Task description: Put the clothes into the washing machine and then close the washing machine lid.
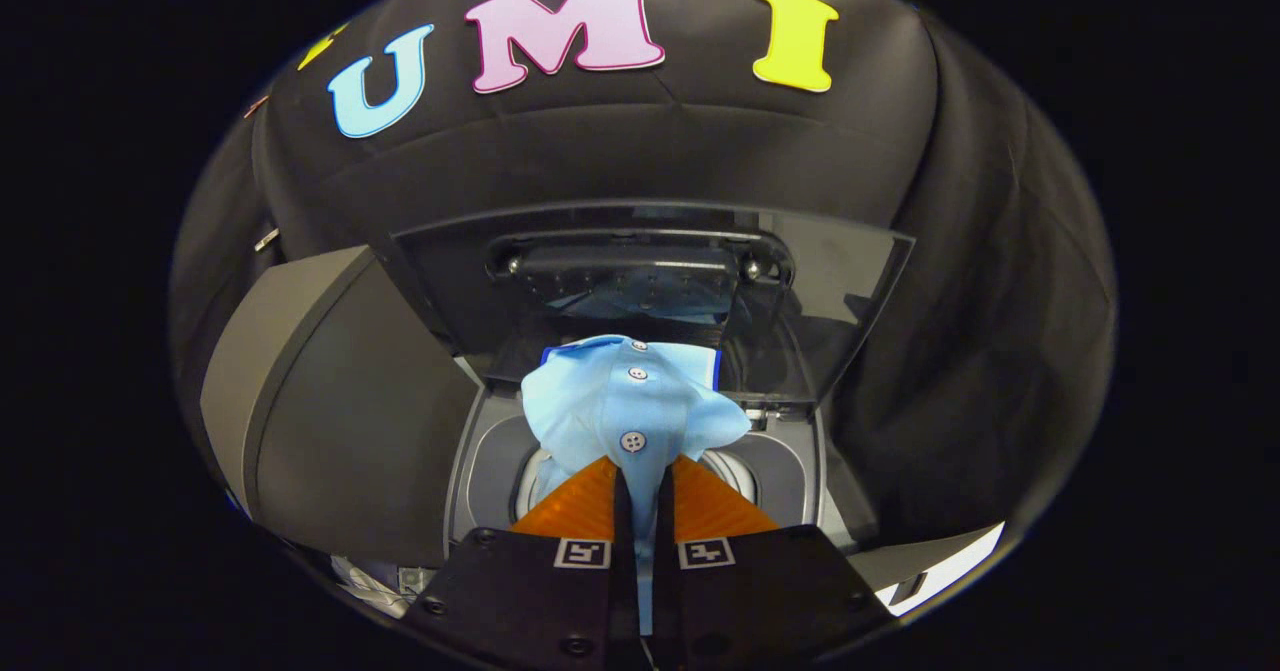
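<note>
The gripper (640, 476) has its two orange fingers (585, 506) drawn nearly together, with only a thin gap left, and a fold of a light blue shirt (625, 406) is pinched in that gap. Both fingers press on the cloth from either side. A strip of the same blue fabric runs back down the slot between the black finger mounts, each of which carries a small square black-and-white marker (582, 552).

The shirt bunches up just ahead of the fingertips. Its button placket faces the camera, with three pale buttons (632, 441) in a line running away from the fingers, and a darker blue trim shows along the collar at the far end. The bundle hangs above the opening of the washing machine (480, 451), a top-loading unit with a grey surround. The pale rim of the drum opening (528, 476) shows on either side of the fingers, partly covered by the cloth. The shirt is over the opening rather than down inside the drum; how much of it touches the rim cannot be told.

The washing machine lid (840, 291) stands open, tilted up and back beyond the shirt. It is a dark, see-through panel with a black handle fitting (640, 261) across its upper part, and a faint blue reflection of the shirt shows in it. A dark grey slanted panel (340, 401) lies beside the machine's opening. Black cloth forms the booth's wall (620, 141) behind the machine.
</note>
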{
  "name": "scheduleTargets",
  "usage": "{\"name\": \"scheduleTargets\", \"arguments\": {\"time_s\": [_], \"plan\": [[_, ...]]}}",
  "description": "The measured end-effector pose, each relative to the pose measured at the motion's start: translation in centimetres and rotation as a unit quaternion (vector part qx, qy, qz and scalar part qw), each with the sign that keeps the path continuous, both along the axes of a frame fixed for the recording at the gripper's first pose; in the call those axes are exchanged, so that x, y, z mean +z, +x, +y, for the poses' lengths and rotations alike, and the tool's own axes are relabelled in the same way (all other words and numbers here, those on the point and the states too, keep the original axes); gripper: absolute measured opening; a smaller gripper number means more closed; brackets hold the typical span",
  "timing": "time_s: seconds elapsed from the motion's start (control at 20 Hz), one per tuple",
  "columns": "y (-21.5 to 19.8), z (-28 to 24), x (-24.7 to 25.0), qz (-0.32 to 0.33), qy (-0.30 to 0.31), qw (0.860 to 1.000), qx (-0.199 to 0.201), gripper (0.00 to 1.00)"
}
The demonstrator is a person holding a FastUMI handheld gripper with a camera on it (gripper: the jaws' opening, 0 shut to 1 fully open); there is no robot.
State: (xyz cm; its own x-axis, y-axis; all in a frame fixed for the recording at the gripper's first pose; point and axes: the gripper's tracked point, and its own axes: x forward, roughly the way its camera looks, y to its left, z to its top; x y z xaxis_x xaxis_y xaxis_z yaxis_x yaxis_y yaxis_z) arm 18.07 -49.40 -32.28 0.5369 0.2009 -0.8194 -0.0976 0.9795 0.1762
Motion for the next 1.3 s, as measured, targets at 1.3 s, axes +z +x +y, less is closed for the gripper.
{"name": "scheduleTargets", "arguments": {"time_s": [1.3], "plan": [[-3.6,4.4,-15.8,0.064,-0.075,0.992,0.082,0.1]]}}
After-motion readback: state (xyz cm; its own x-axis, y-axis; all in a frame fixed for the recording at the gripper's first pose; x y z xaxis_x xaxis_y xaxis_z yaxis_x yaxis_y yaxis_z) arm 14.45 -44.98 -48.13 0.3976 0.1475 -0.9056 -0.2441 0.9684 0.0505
